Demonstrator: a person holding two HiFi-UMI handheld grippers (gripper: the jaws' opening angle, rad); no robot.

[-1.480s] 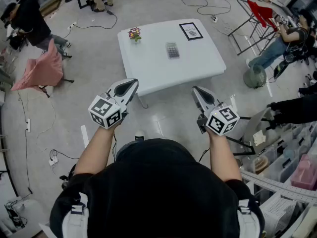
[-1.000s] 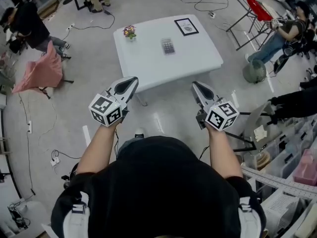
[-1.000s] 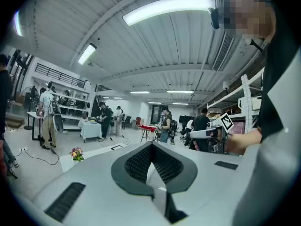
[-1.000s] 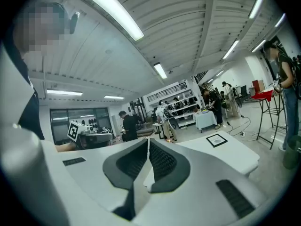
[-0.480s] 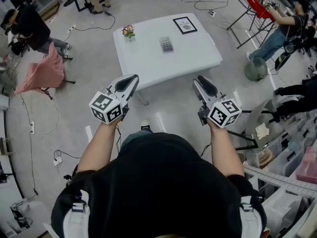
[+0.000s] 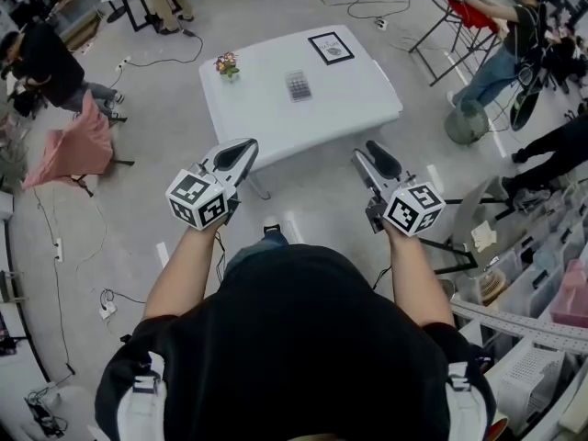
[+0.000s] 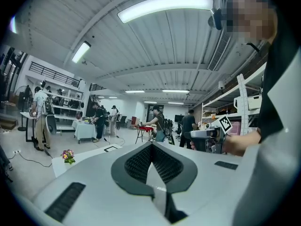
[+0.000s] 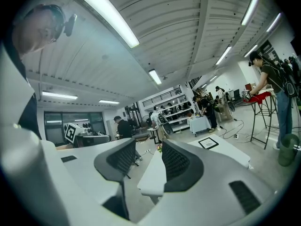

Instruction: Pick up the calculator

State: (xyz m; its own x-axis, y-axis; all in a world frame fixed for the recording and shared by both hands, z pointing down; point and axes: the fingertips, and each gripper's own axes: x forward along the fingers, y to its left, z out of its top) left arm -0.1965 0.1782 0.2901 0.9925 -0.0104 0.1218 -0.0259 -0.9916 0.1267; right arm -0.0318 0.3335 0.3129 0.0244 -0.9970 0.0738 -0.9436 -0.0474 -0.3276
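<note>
The calculator [image 6: 297,84], small and grey, lies flat on the white table [image 6: 276,118] well ahead of both grippers. My left gripper [image 6: 241,147] hangs in the air short of the table's near edge, pads together, with nothing in it. My right gripper [image 6: 372,154] is level with it on the right; its jaws have just been opening and now stand apart with nothing between them. In the left gripper view the left gripper [image 7: 151,147] hides most of the table. In the right gripper view the table edge [image 8: 225,149] shows past the right gripper [image 8: 148,147]. Neither gripper view shows the calculator.
A small flower pot [image 6: 226,65] and a framed picture [image 6: 330,48] also sit on the table. A pink-draped chair [image 6: 69,141] stands to the left and a red-topped folding stand [image 6: 459,16] to the right. People stand around, cables trail on the floor, and storage shelves [image 6: 542,283] line the right.
My right gripper's jaws have parted from shut to open. The table has drifted slightly up and left in the head view, and a foot now shows below the grippers.
</note>
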